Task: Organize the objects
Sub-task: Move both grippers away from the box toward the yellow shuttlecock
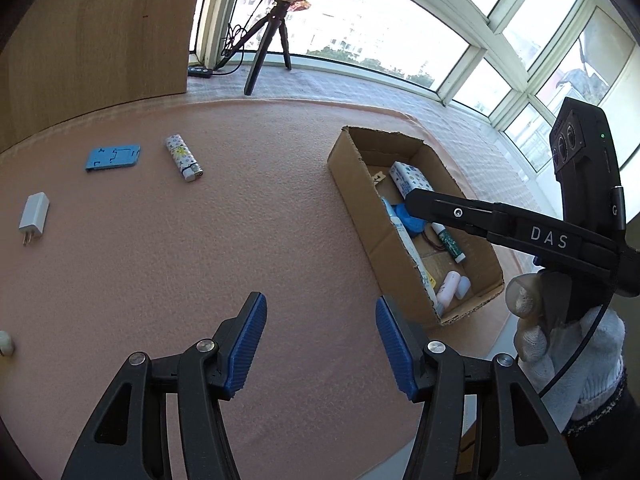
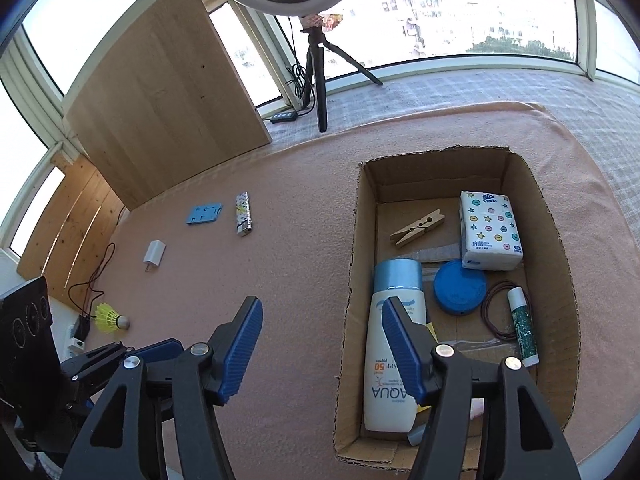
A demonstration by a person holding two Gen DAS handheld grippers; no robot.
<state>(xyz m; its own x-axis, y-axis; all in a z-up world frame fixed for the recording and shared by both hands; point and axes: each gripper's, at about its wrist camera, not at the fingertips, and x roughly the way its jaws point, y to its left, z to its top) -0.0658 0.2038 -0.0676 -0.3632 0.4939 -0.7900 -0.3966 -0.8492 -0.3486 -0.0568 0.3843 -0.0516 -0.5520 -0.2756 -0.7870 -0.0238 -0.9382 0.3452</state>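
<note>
Blue-padded, the left gripper [image 1: 320, 344] points down at the pink mat [image 1: 200, 260], its jaws half open with nothing between them. Beside it, a white-gloved hand [image 1: 560, 344] holds the right gripper [image 2: 322, 350], which is also half open and empty, tilted down over the near left wall of the cardboard box [image 2: 360, 240]. On the mat, well apart from the box, lie a lighter [image 1: 184, 158], a blue holder [image 1: 113, 157] and a white charger [image 1: 34, 216].
</note>
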